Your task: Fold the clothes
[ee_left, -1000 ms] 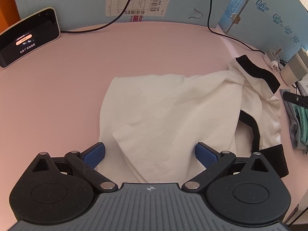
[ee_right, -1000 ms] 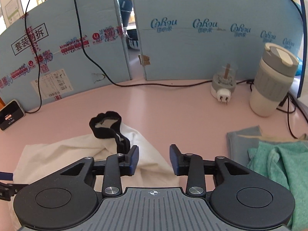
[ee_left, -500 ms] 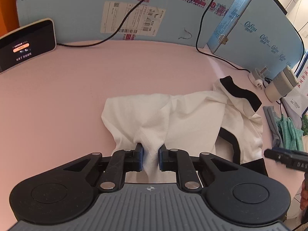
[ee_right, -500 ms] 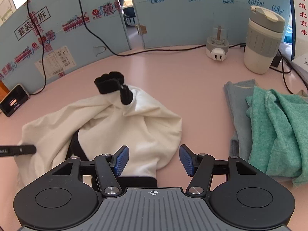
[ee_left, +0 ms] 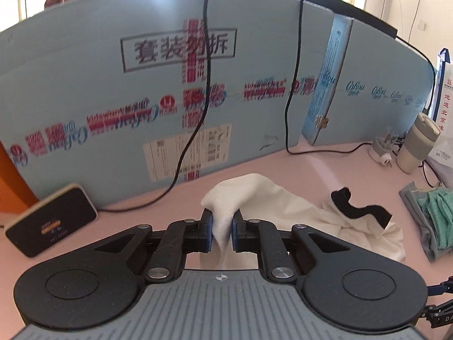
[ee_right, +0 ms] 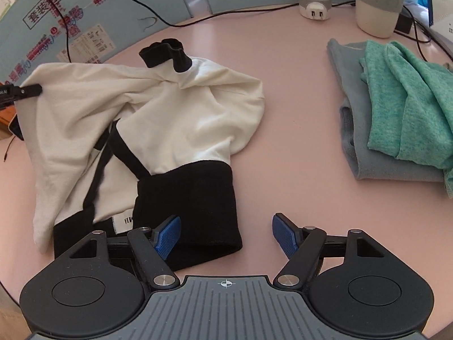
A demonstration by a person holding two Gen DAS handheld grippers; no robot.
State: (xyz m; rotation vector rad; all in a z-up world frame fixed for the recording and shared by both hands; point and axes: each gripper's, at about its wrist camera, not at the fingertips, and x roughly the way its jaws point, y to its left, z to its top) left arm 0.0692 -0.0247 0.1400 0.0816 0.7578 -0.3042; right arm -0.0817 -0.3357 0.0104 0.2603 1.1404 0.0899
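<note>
A white garment with black trim (ee_right: 181,119) lies crumpled on the pink table (ee_right: 283,155), its black hem band (ee_right: 187,206) nearest me. My left gripper (ee_left: 222,228) is shut on a fold of the white cloth (ee_left: 249,195) and holds it lifted off the table; in the right wrist view its finger tip (ee_right: 27,90) shows at the cloth's far left corner. My right gripper (ee_right: 226,233) hovers over the black hem's right corner with its jaws opening; the left blue pad (ee_right: 168,236) is over the black band, the right one over bare table.
A teal garment (ee_right: 407,99) lies on a folded grey one (ee_right: 368,153) at the right. A lidded cup (ee_right: 378,2) and a plug adapter (ee_right: 314,7) stand at the back. Blue foam boards (ee_left: 170,85) with cables wall the rear. A small screen device (ee_left: 51,219) sits left.
My left gripper closed on a fold of the white cloth and lifted it, tilting up toward the back wall. My right gripper came down nearer the black hem and its jaws spread wider.
</note>
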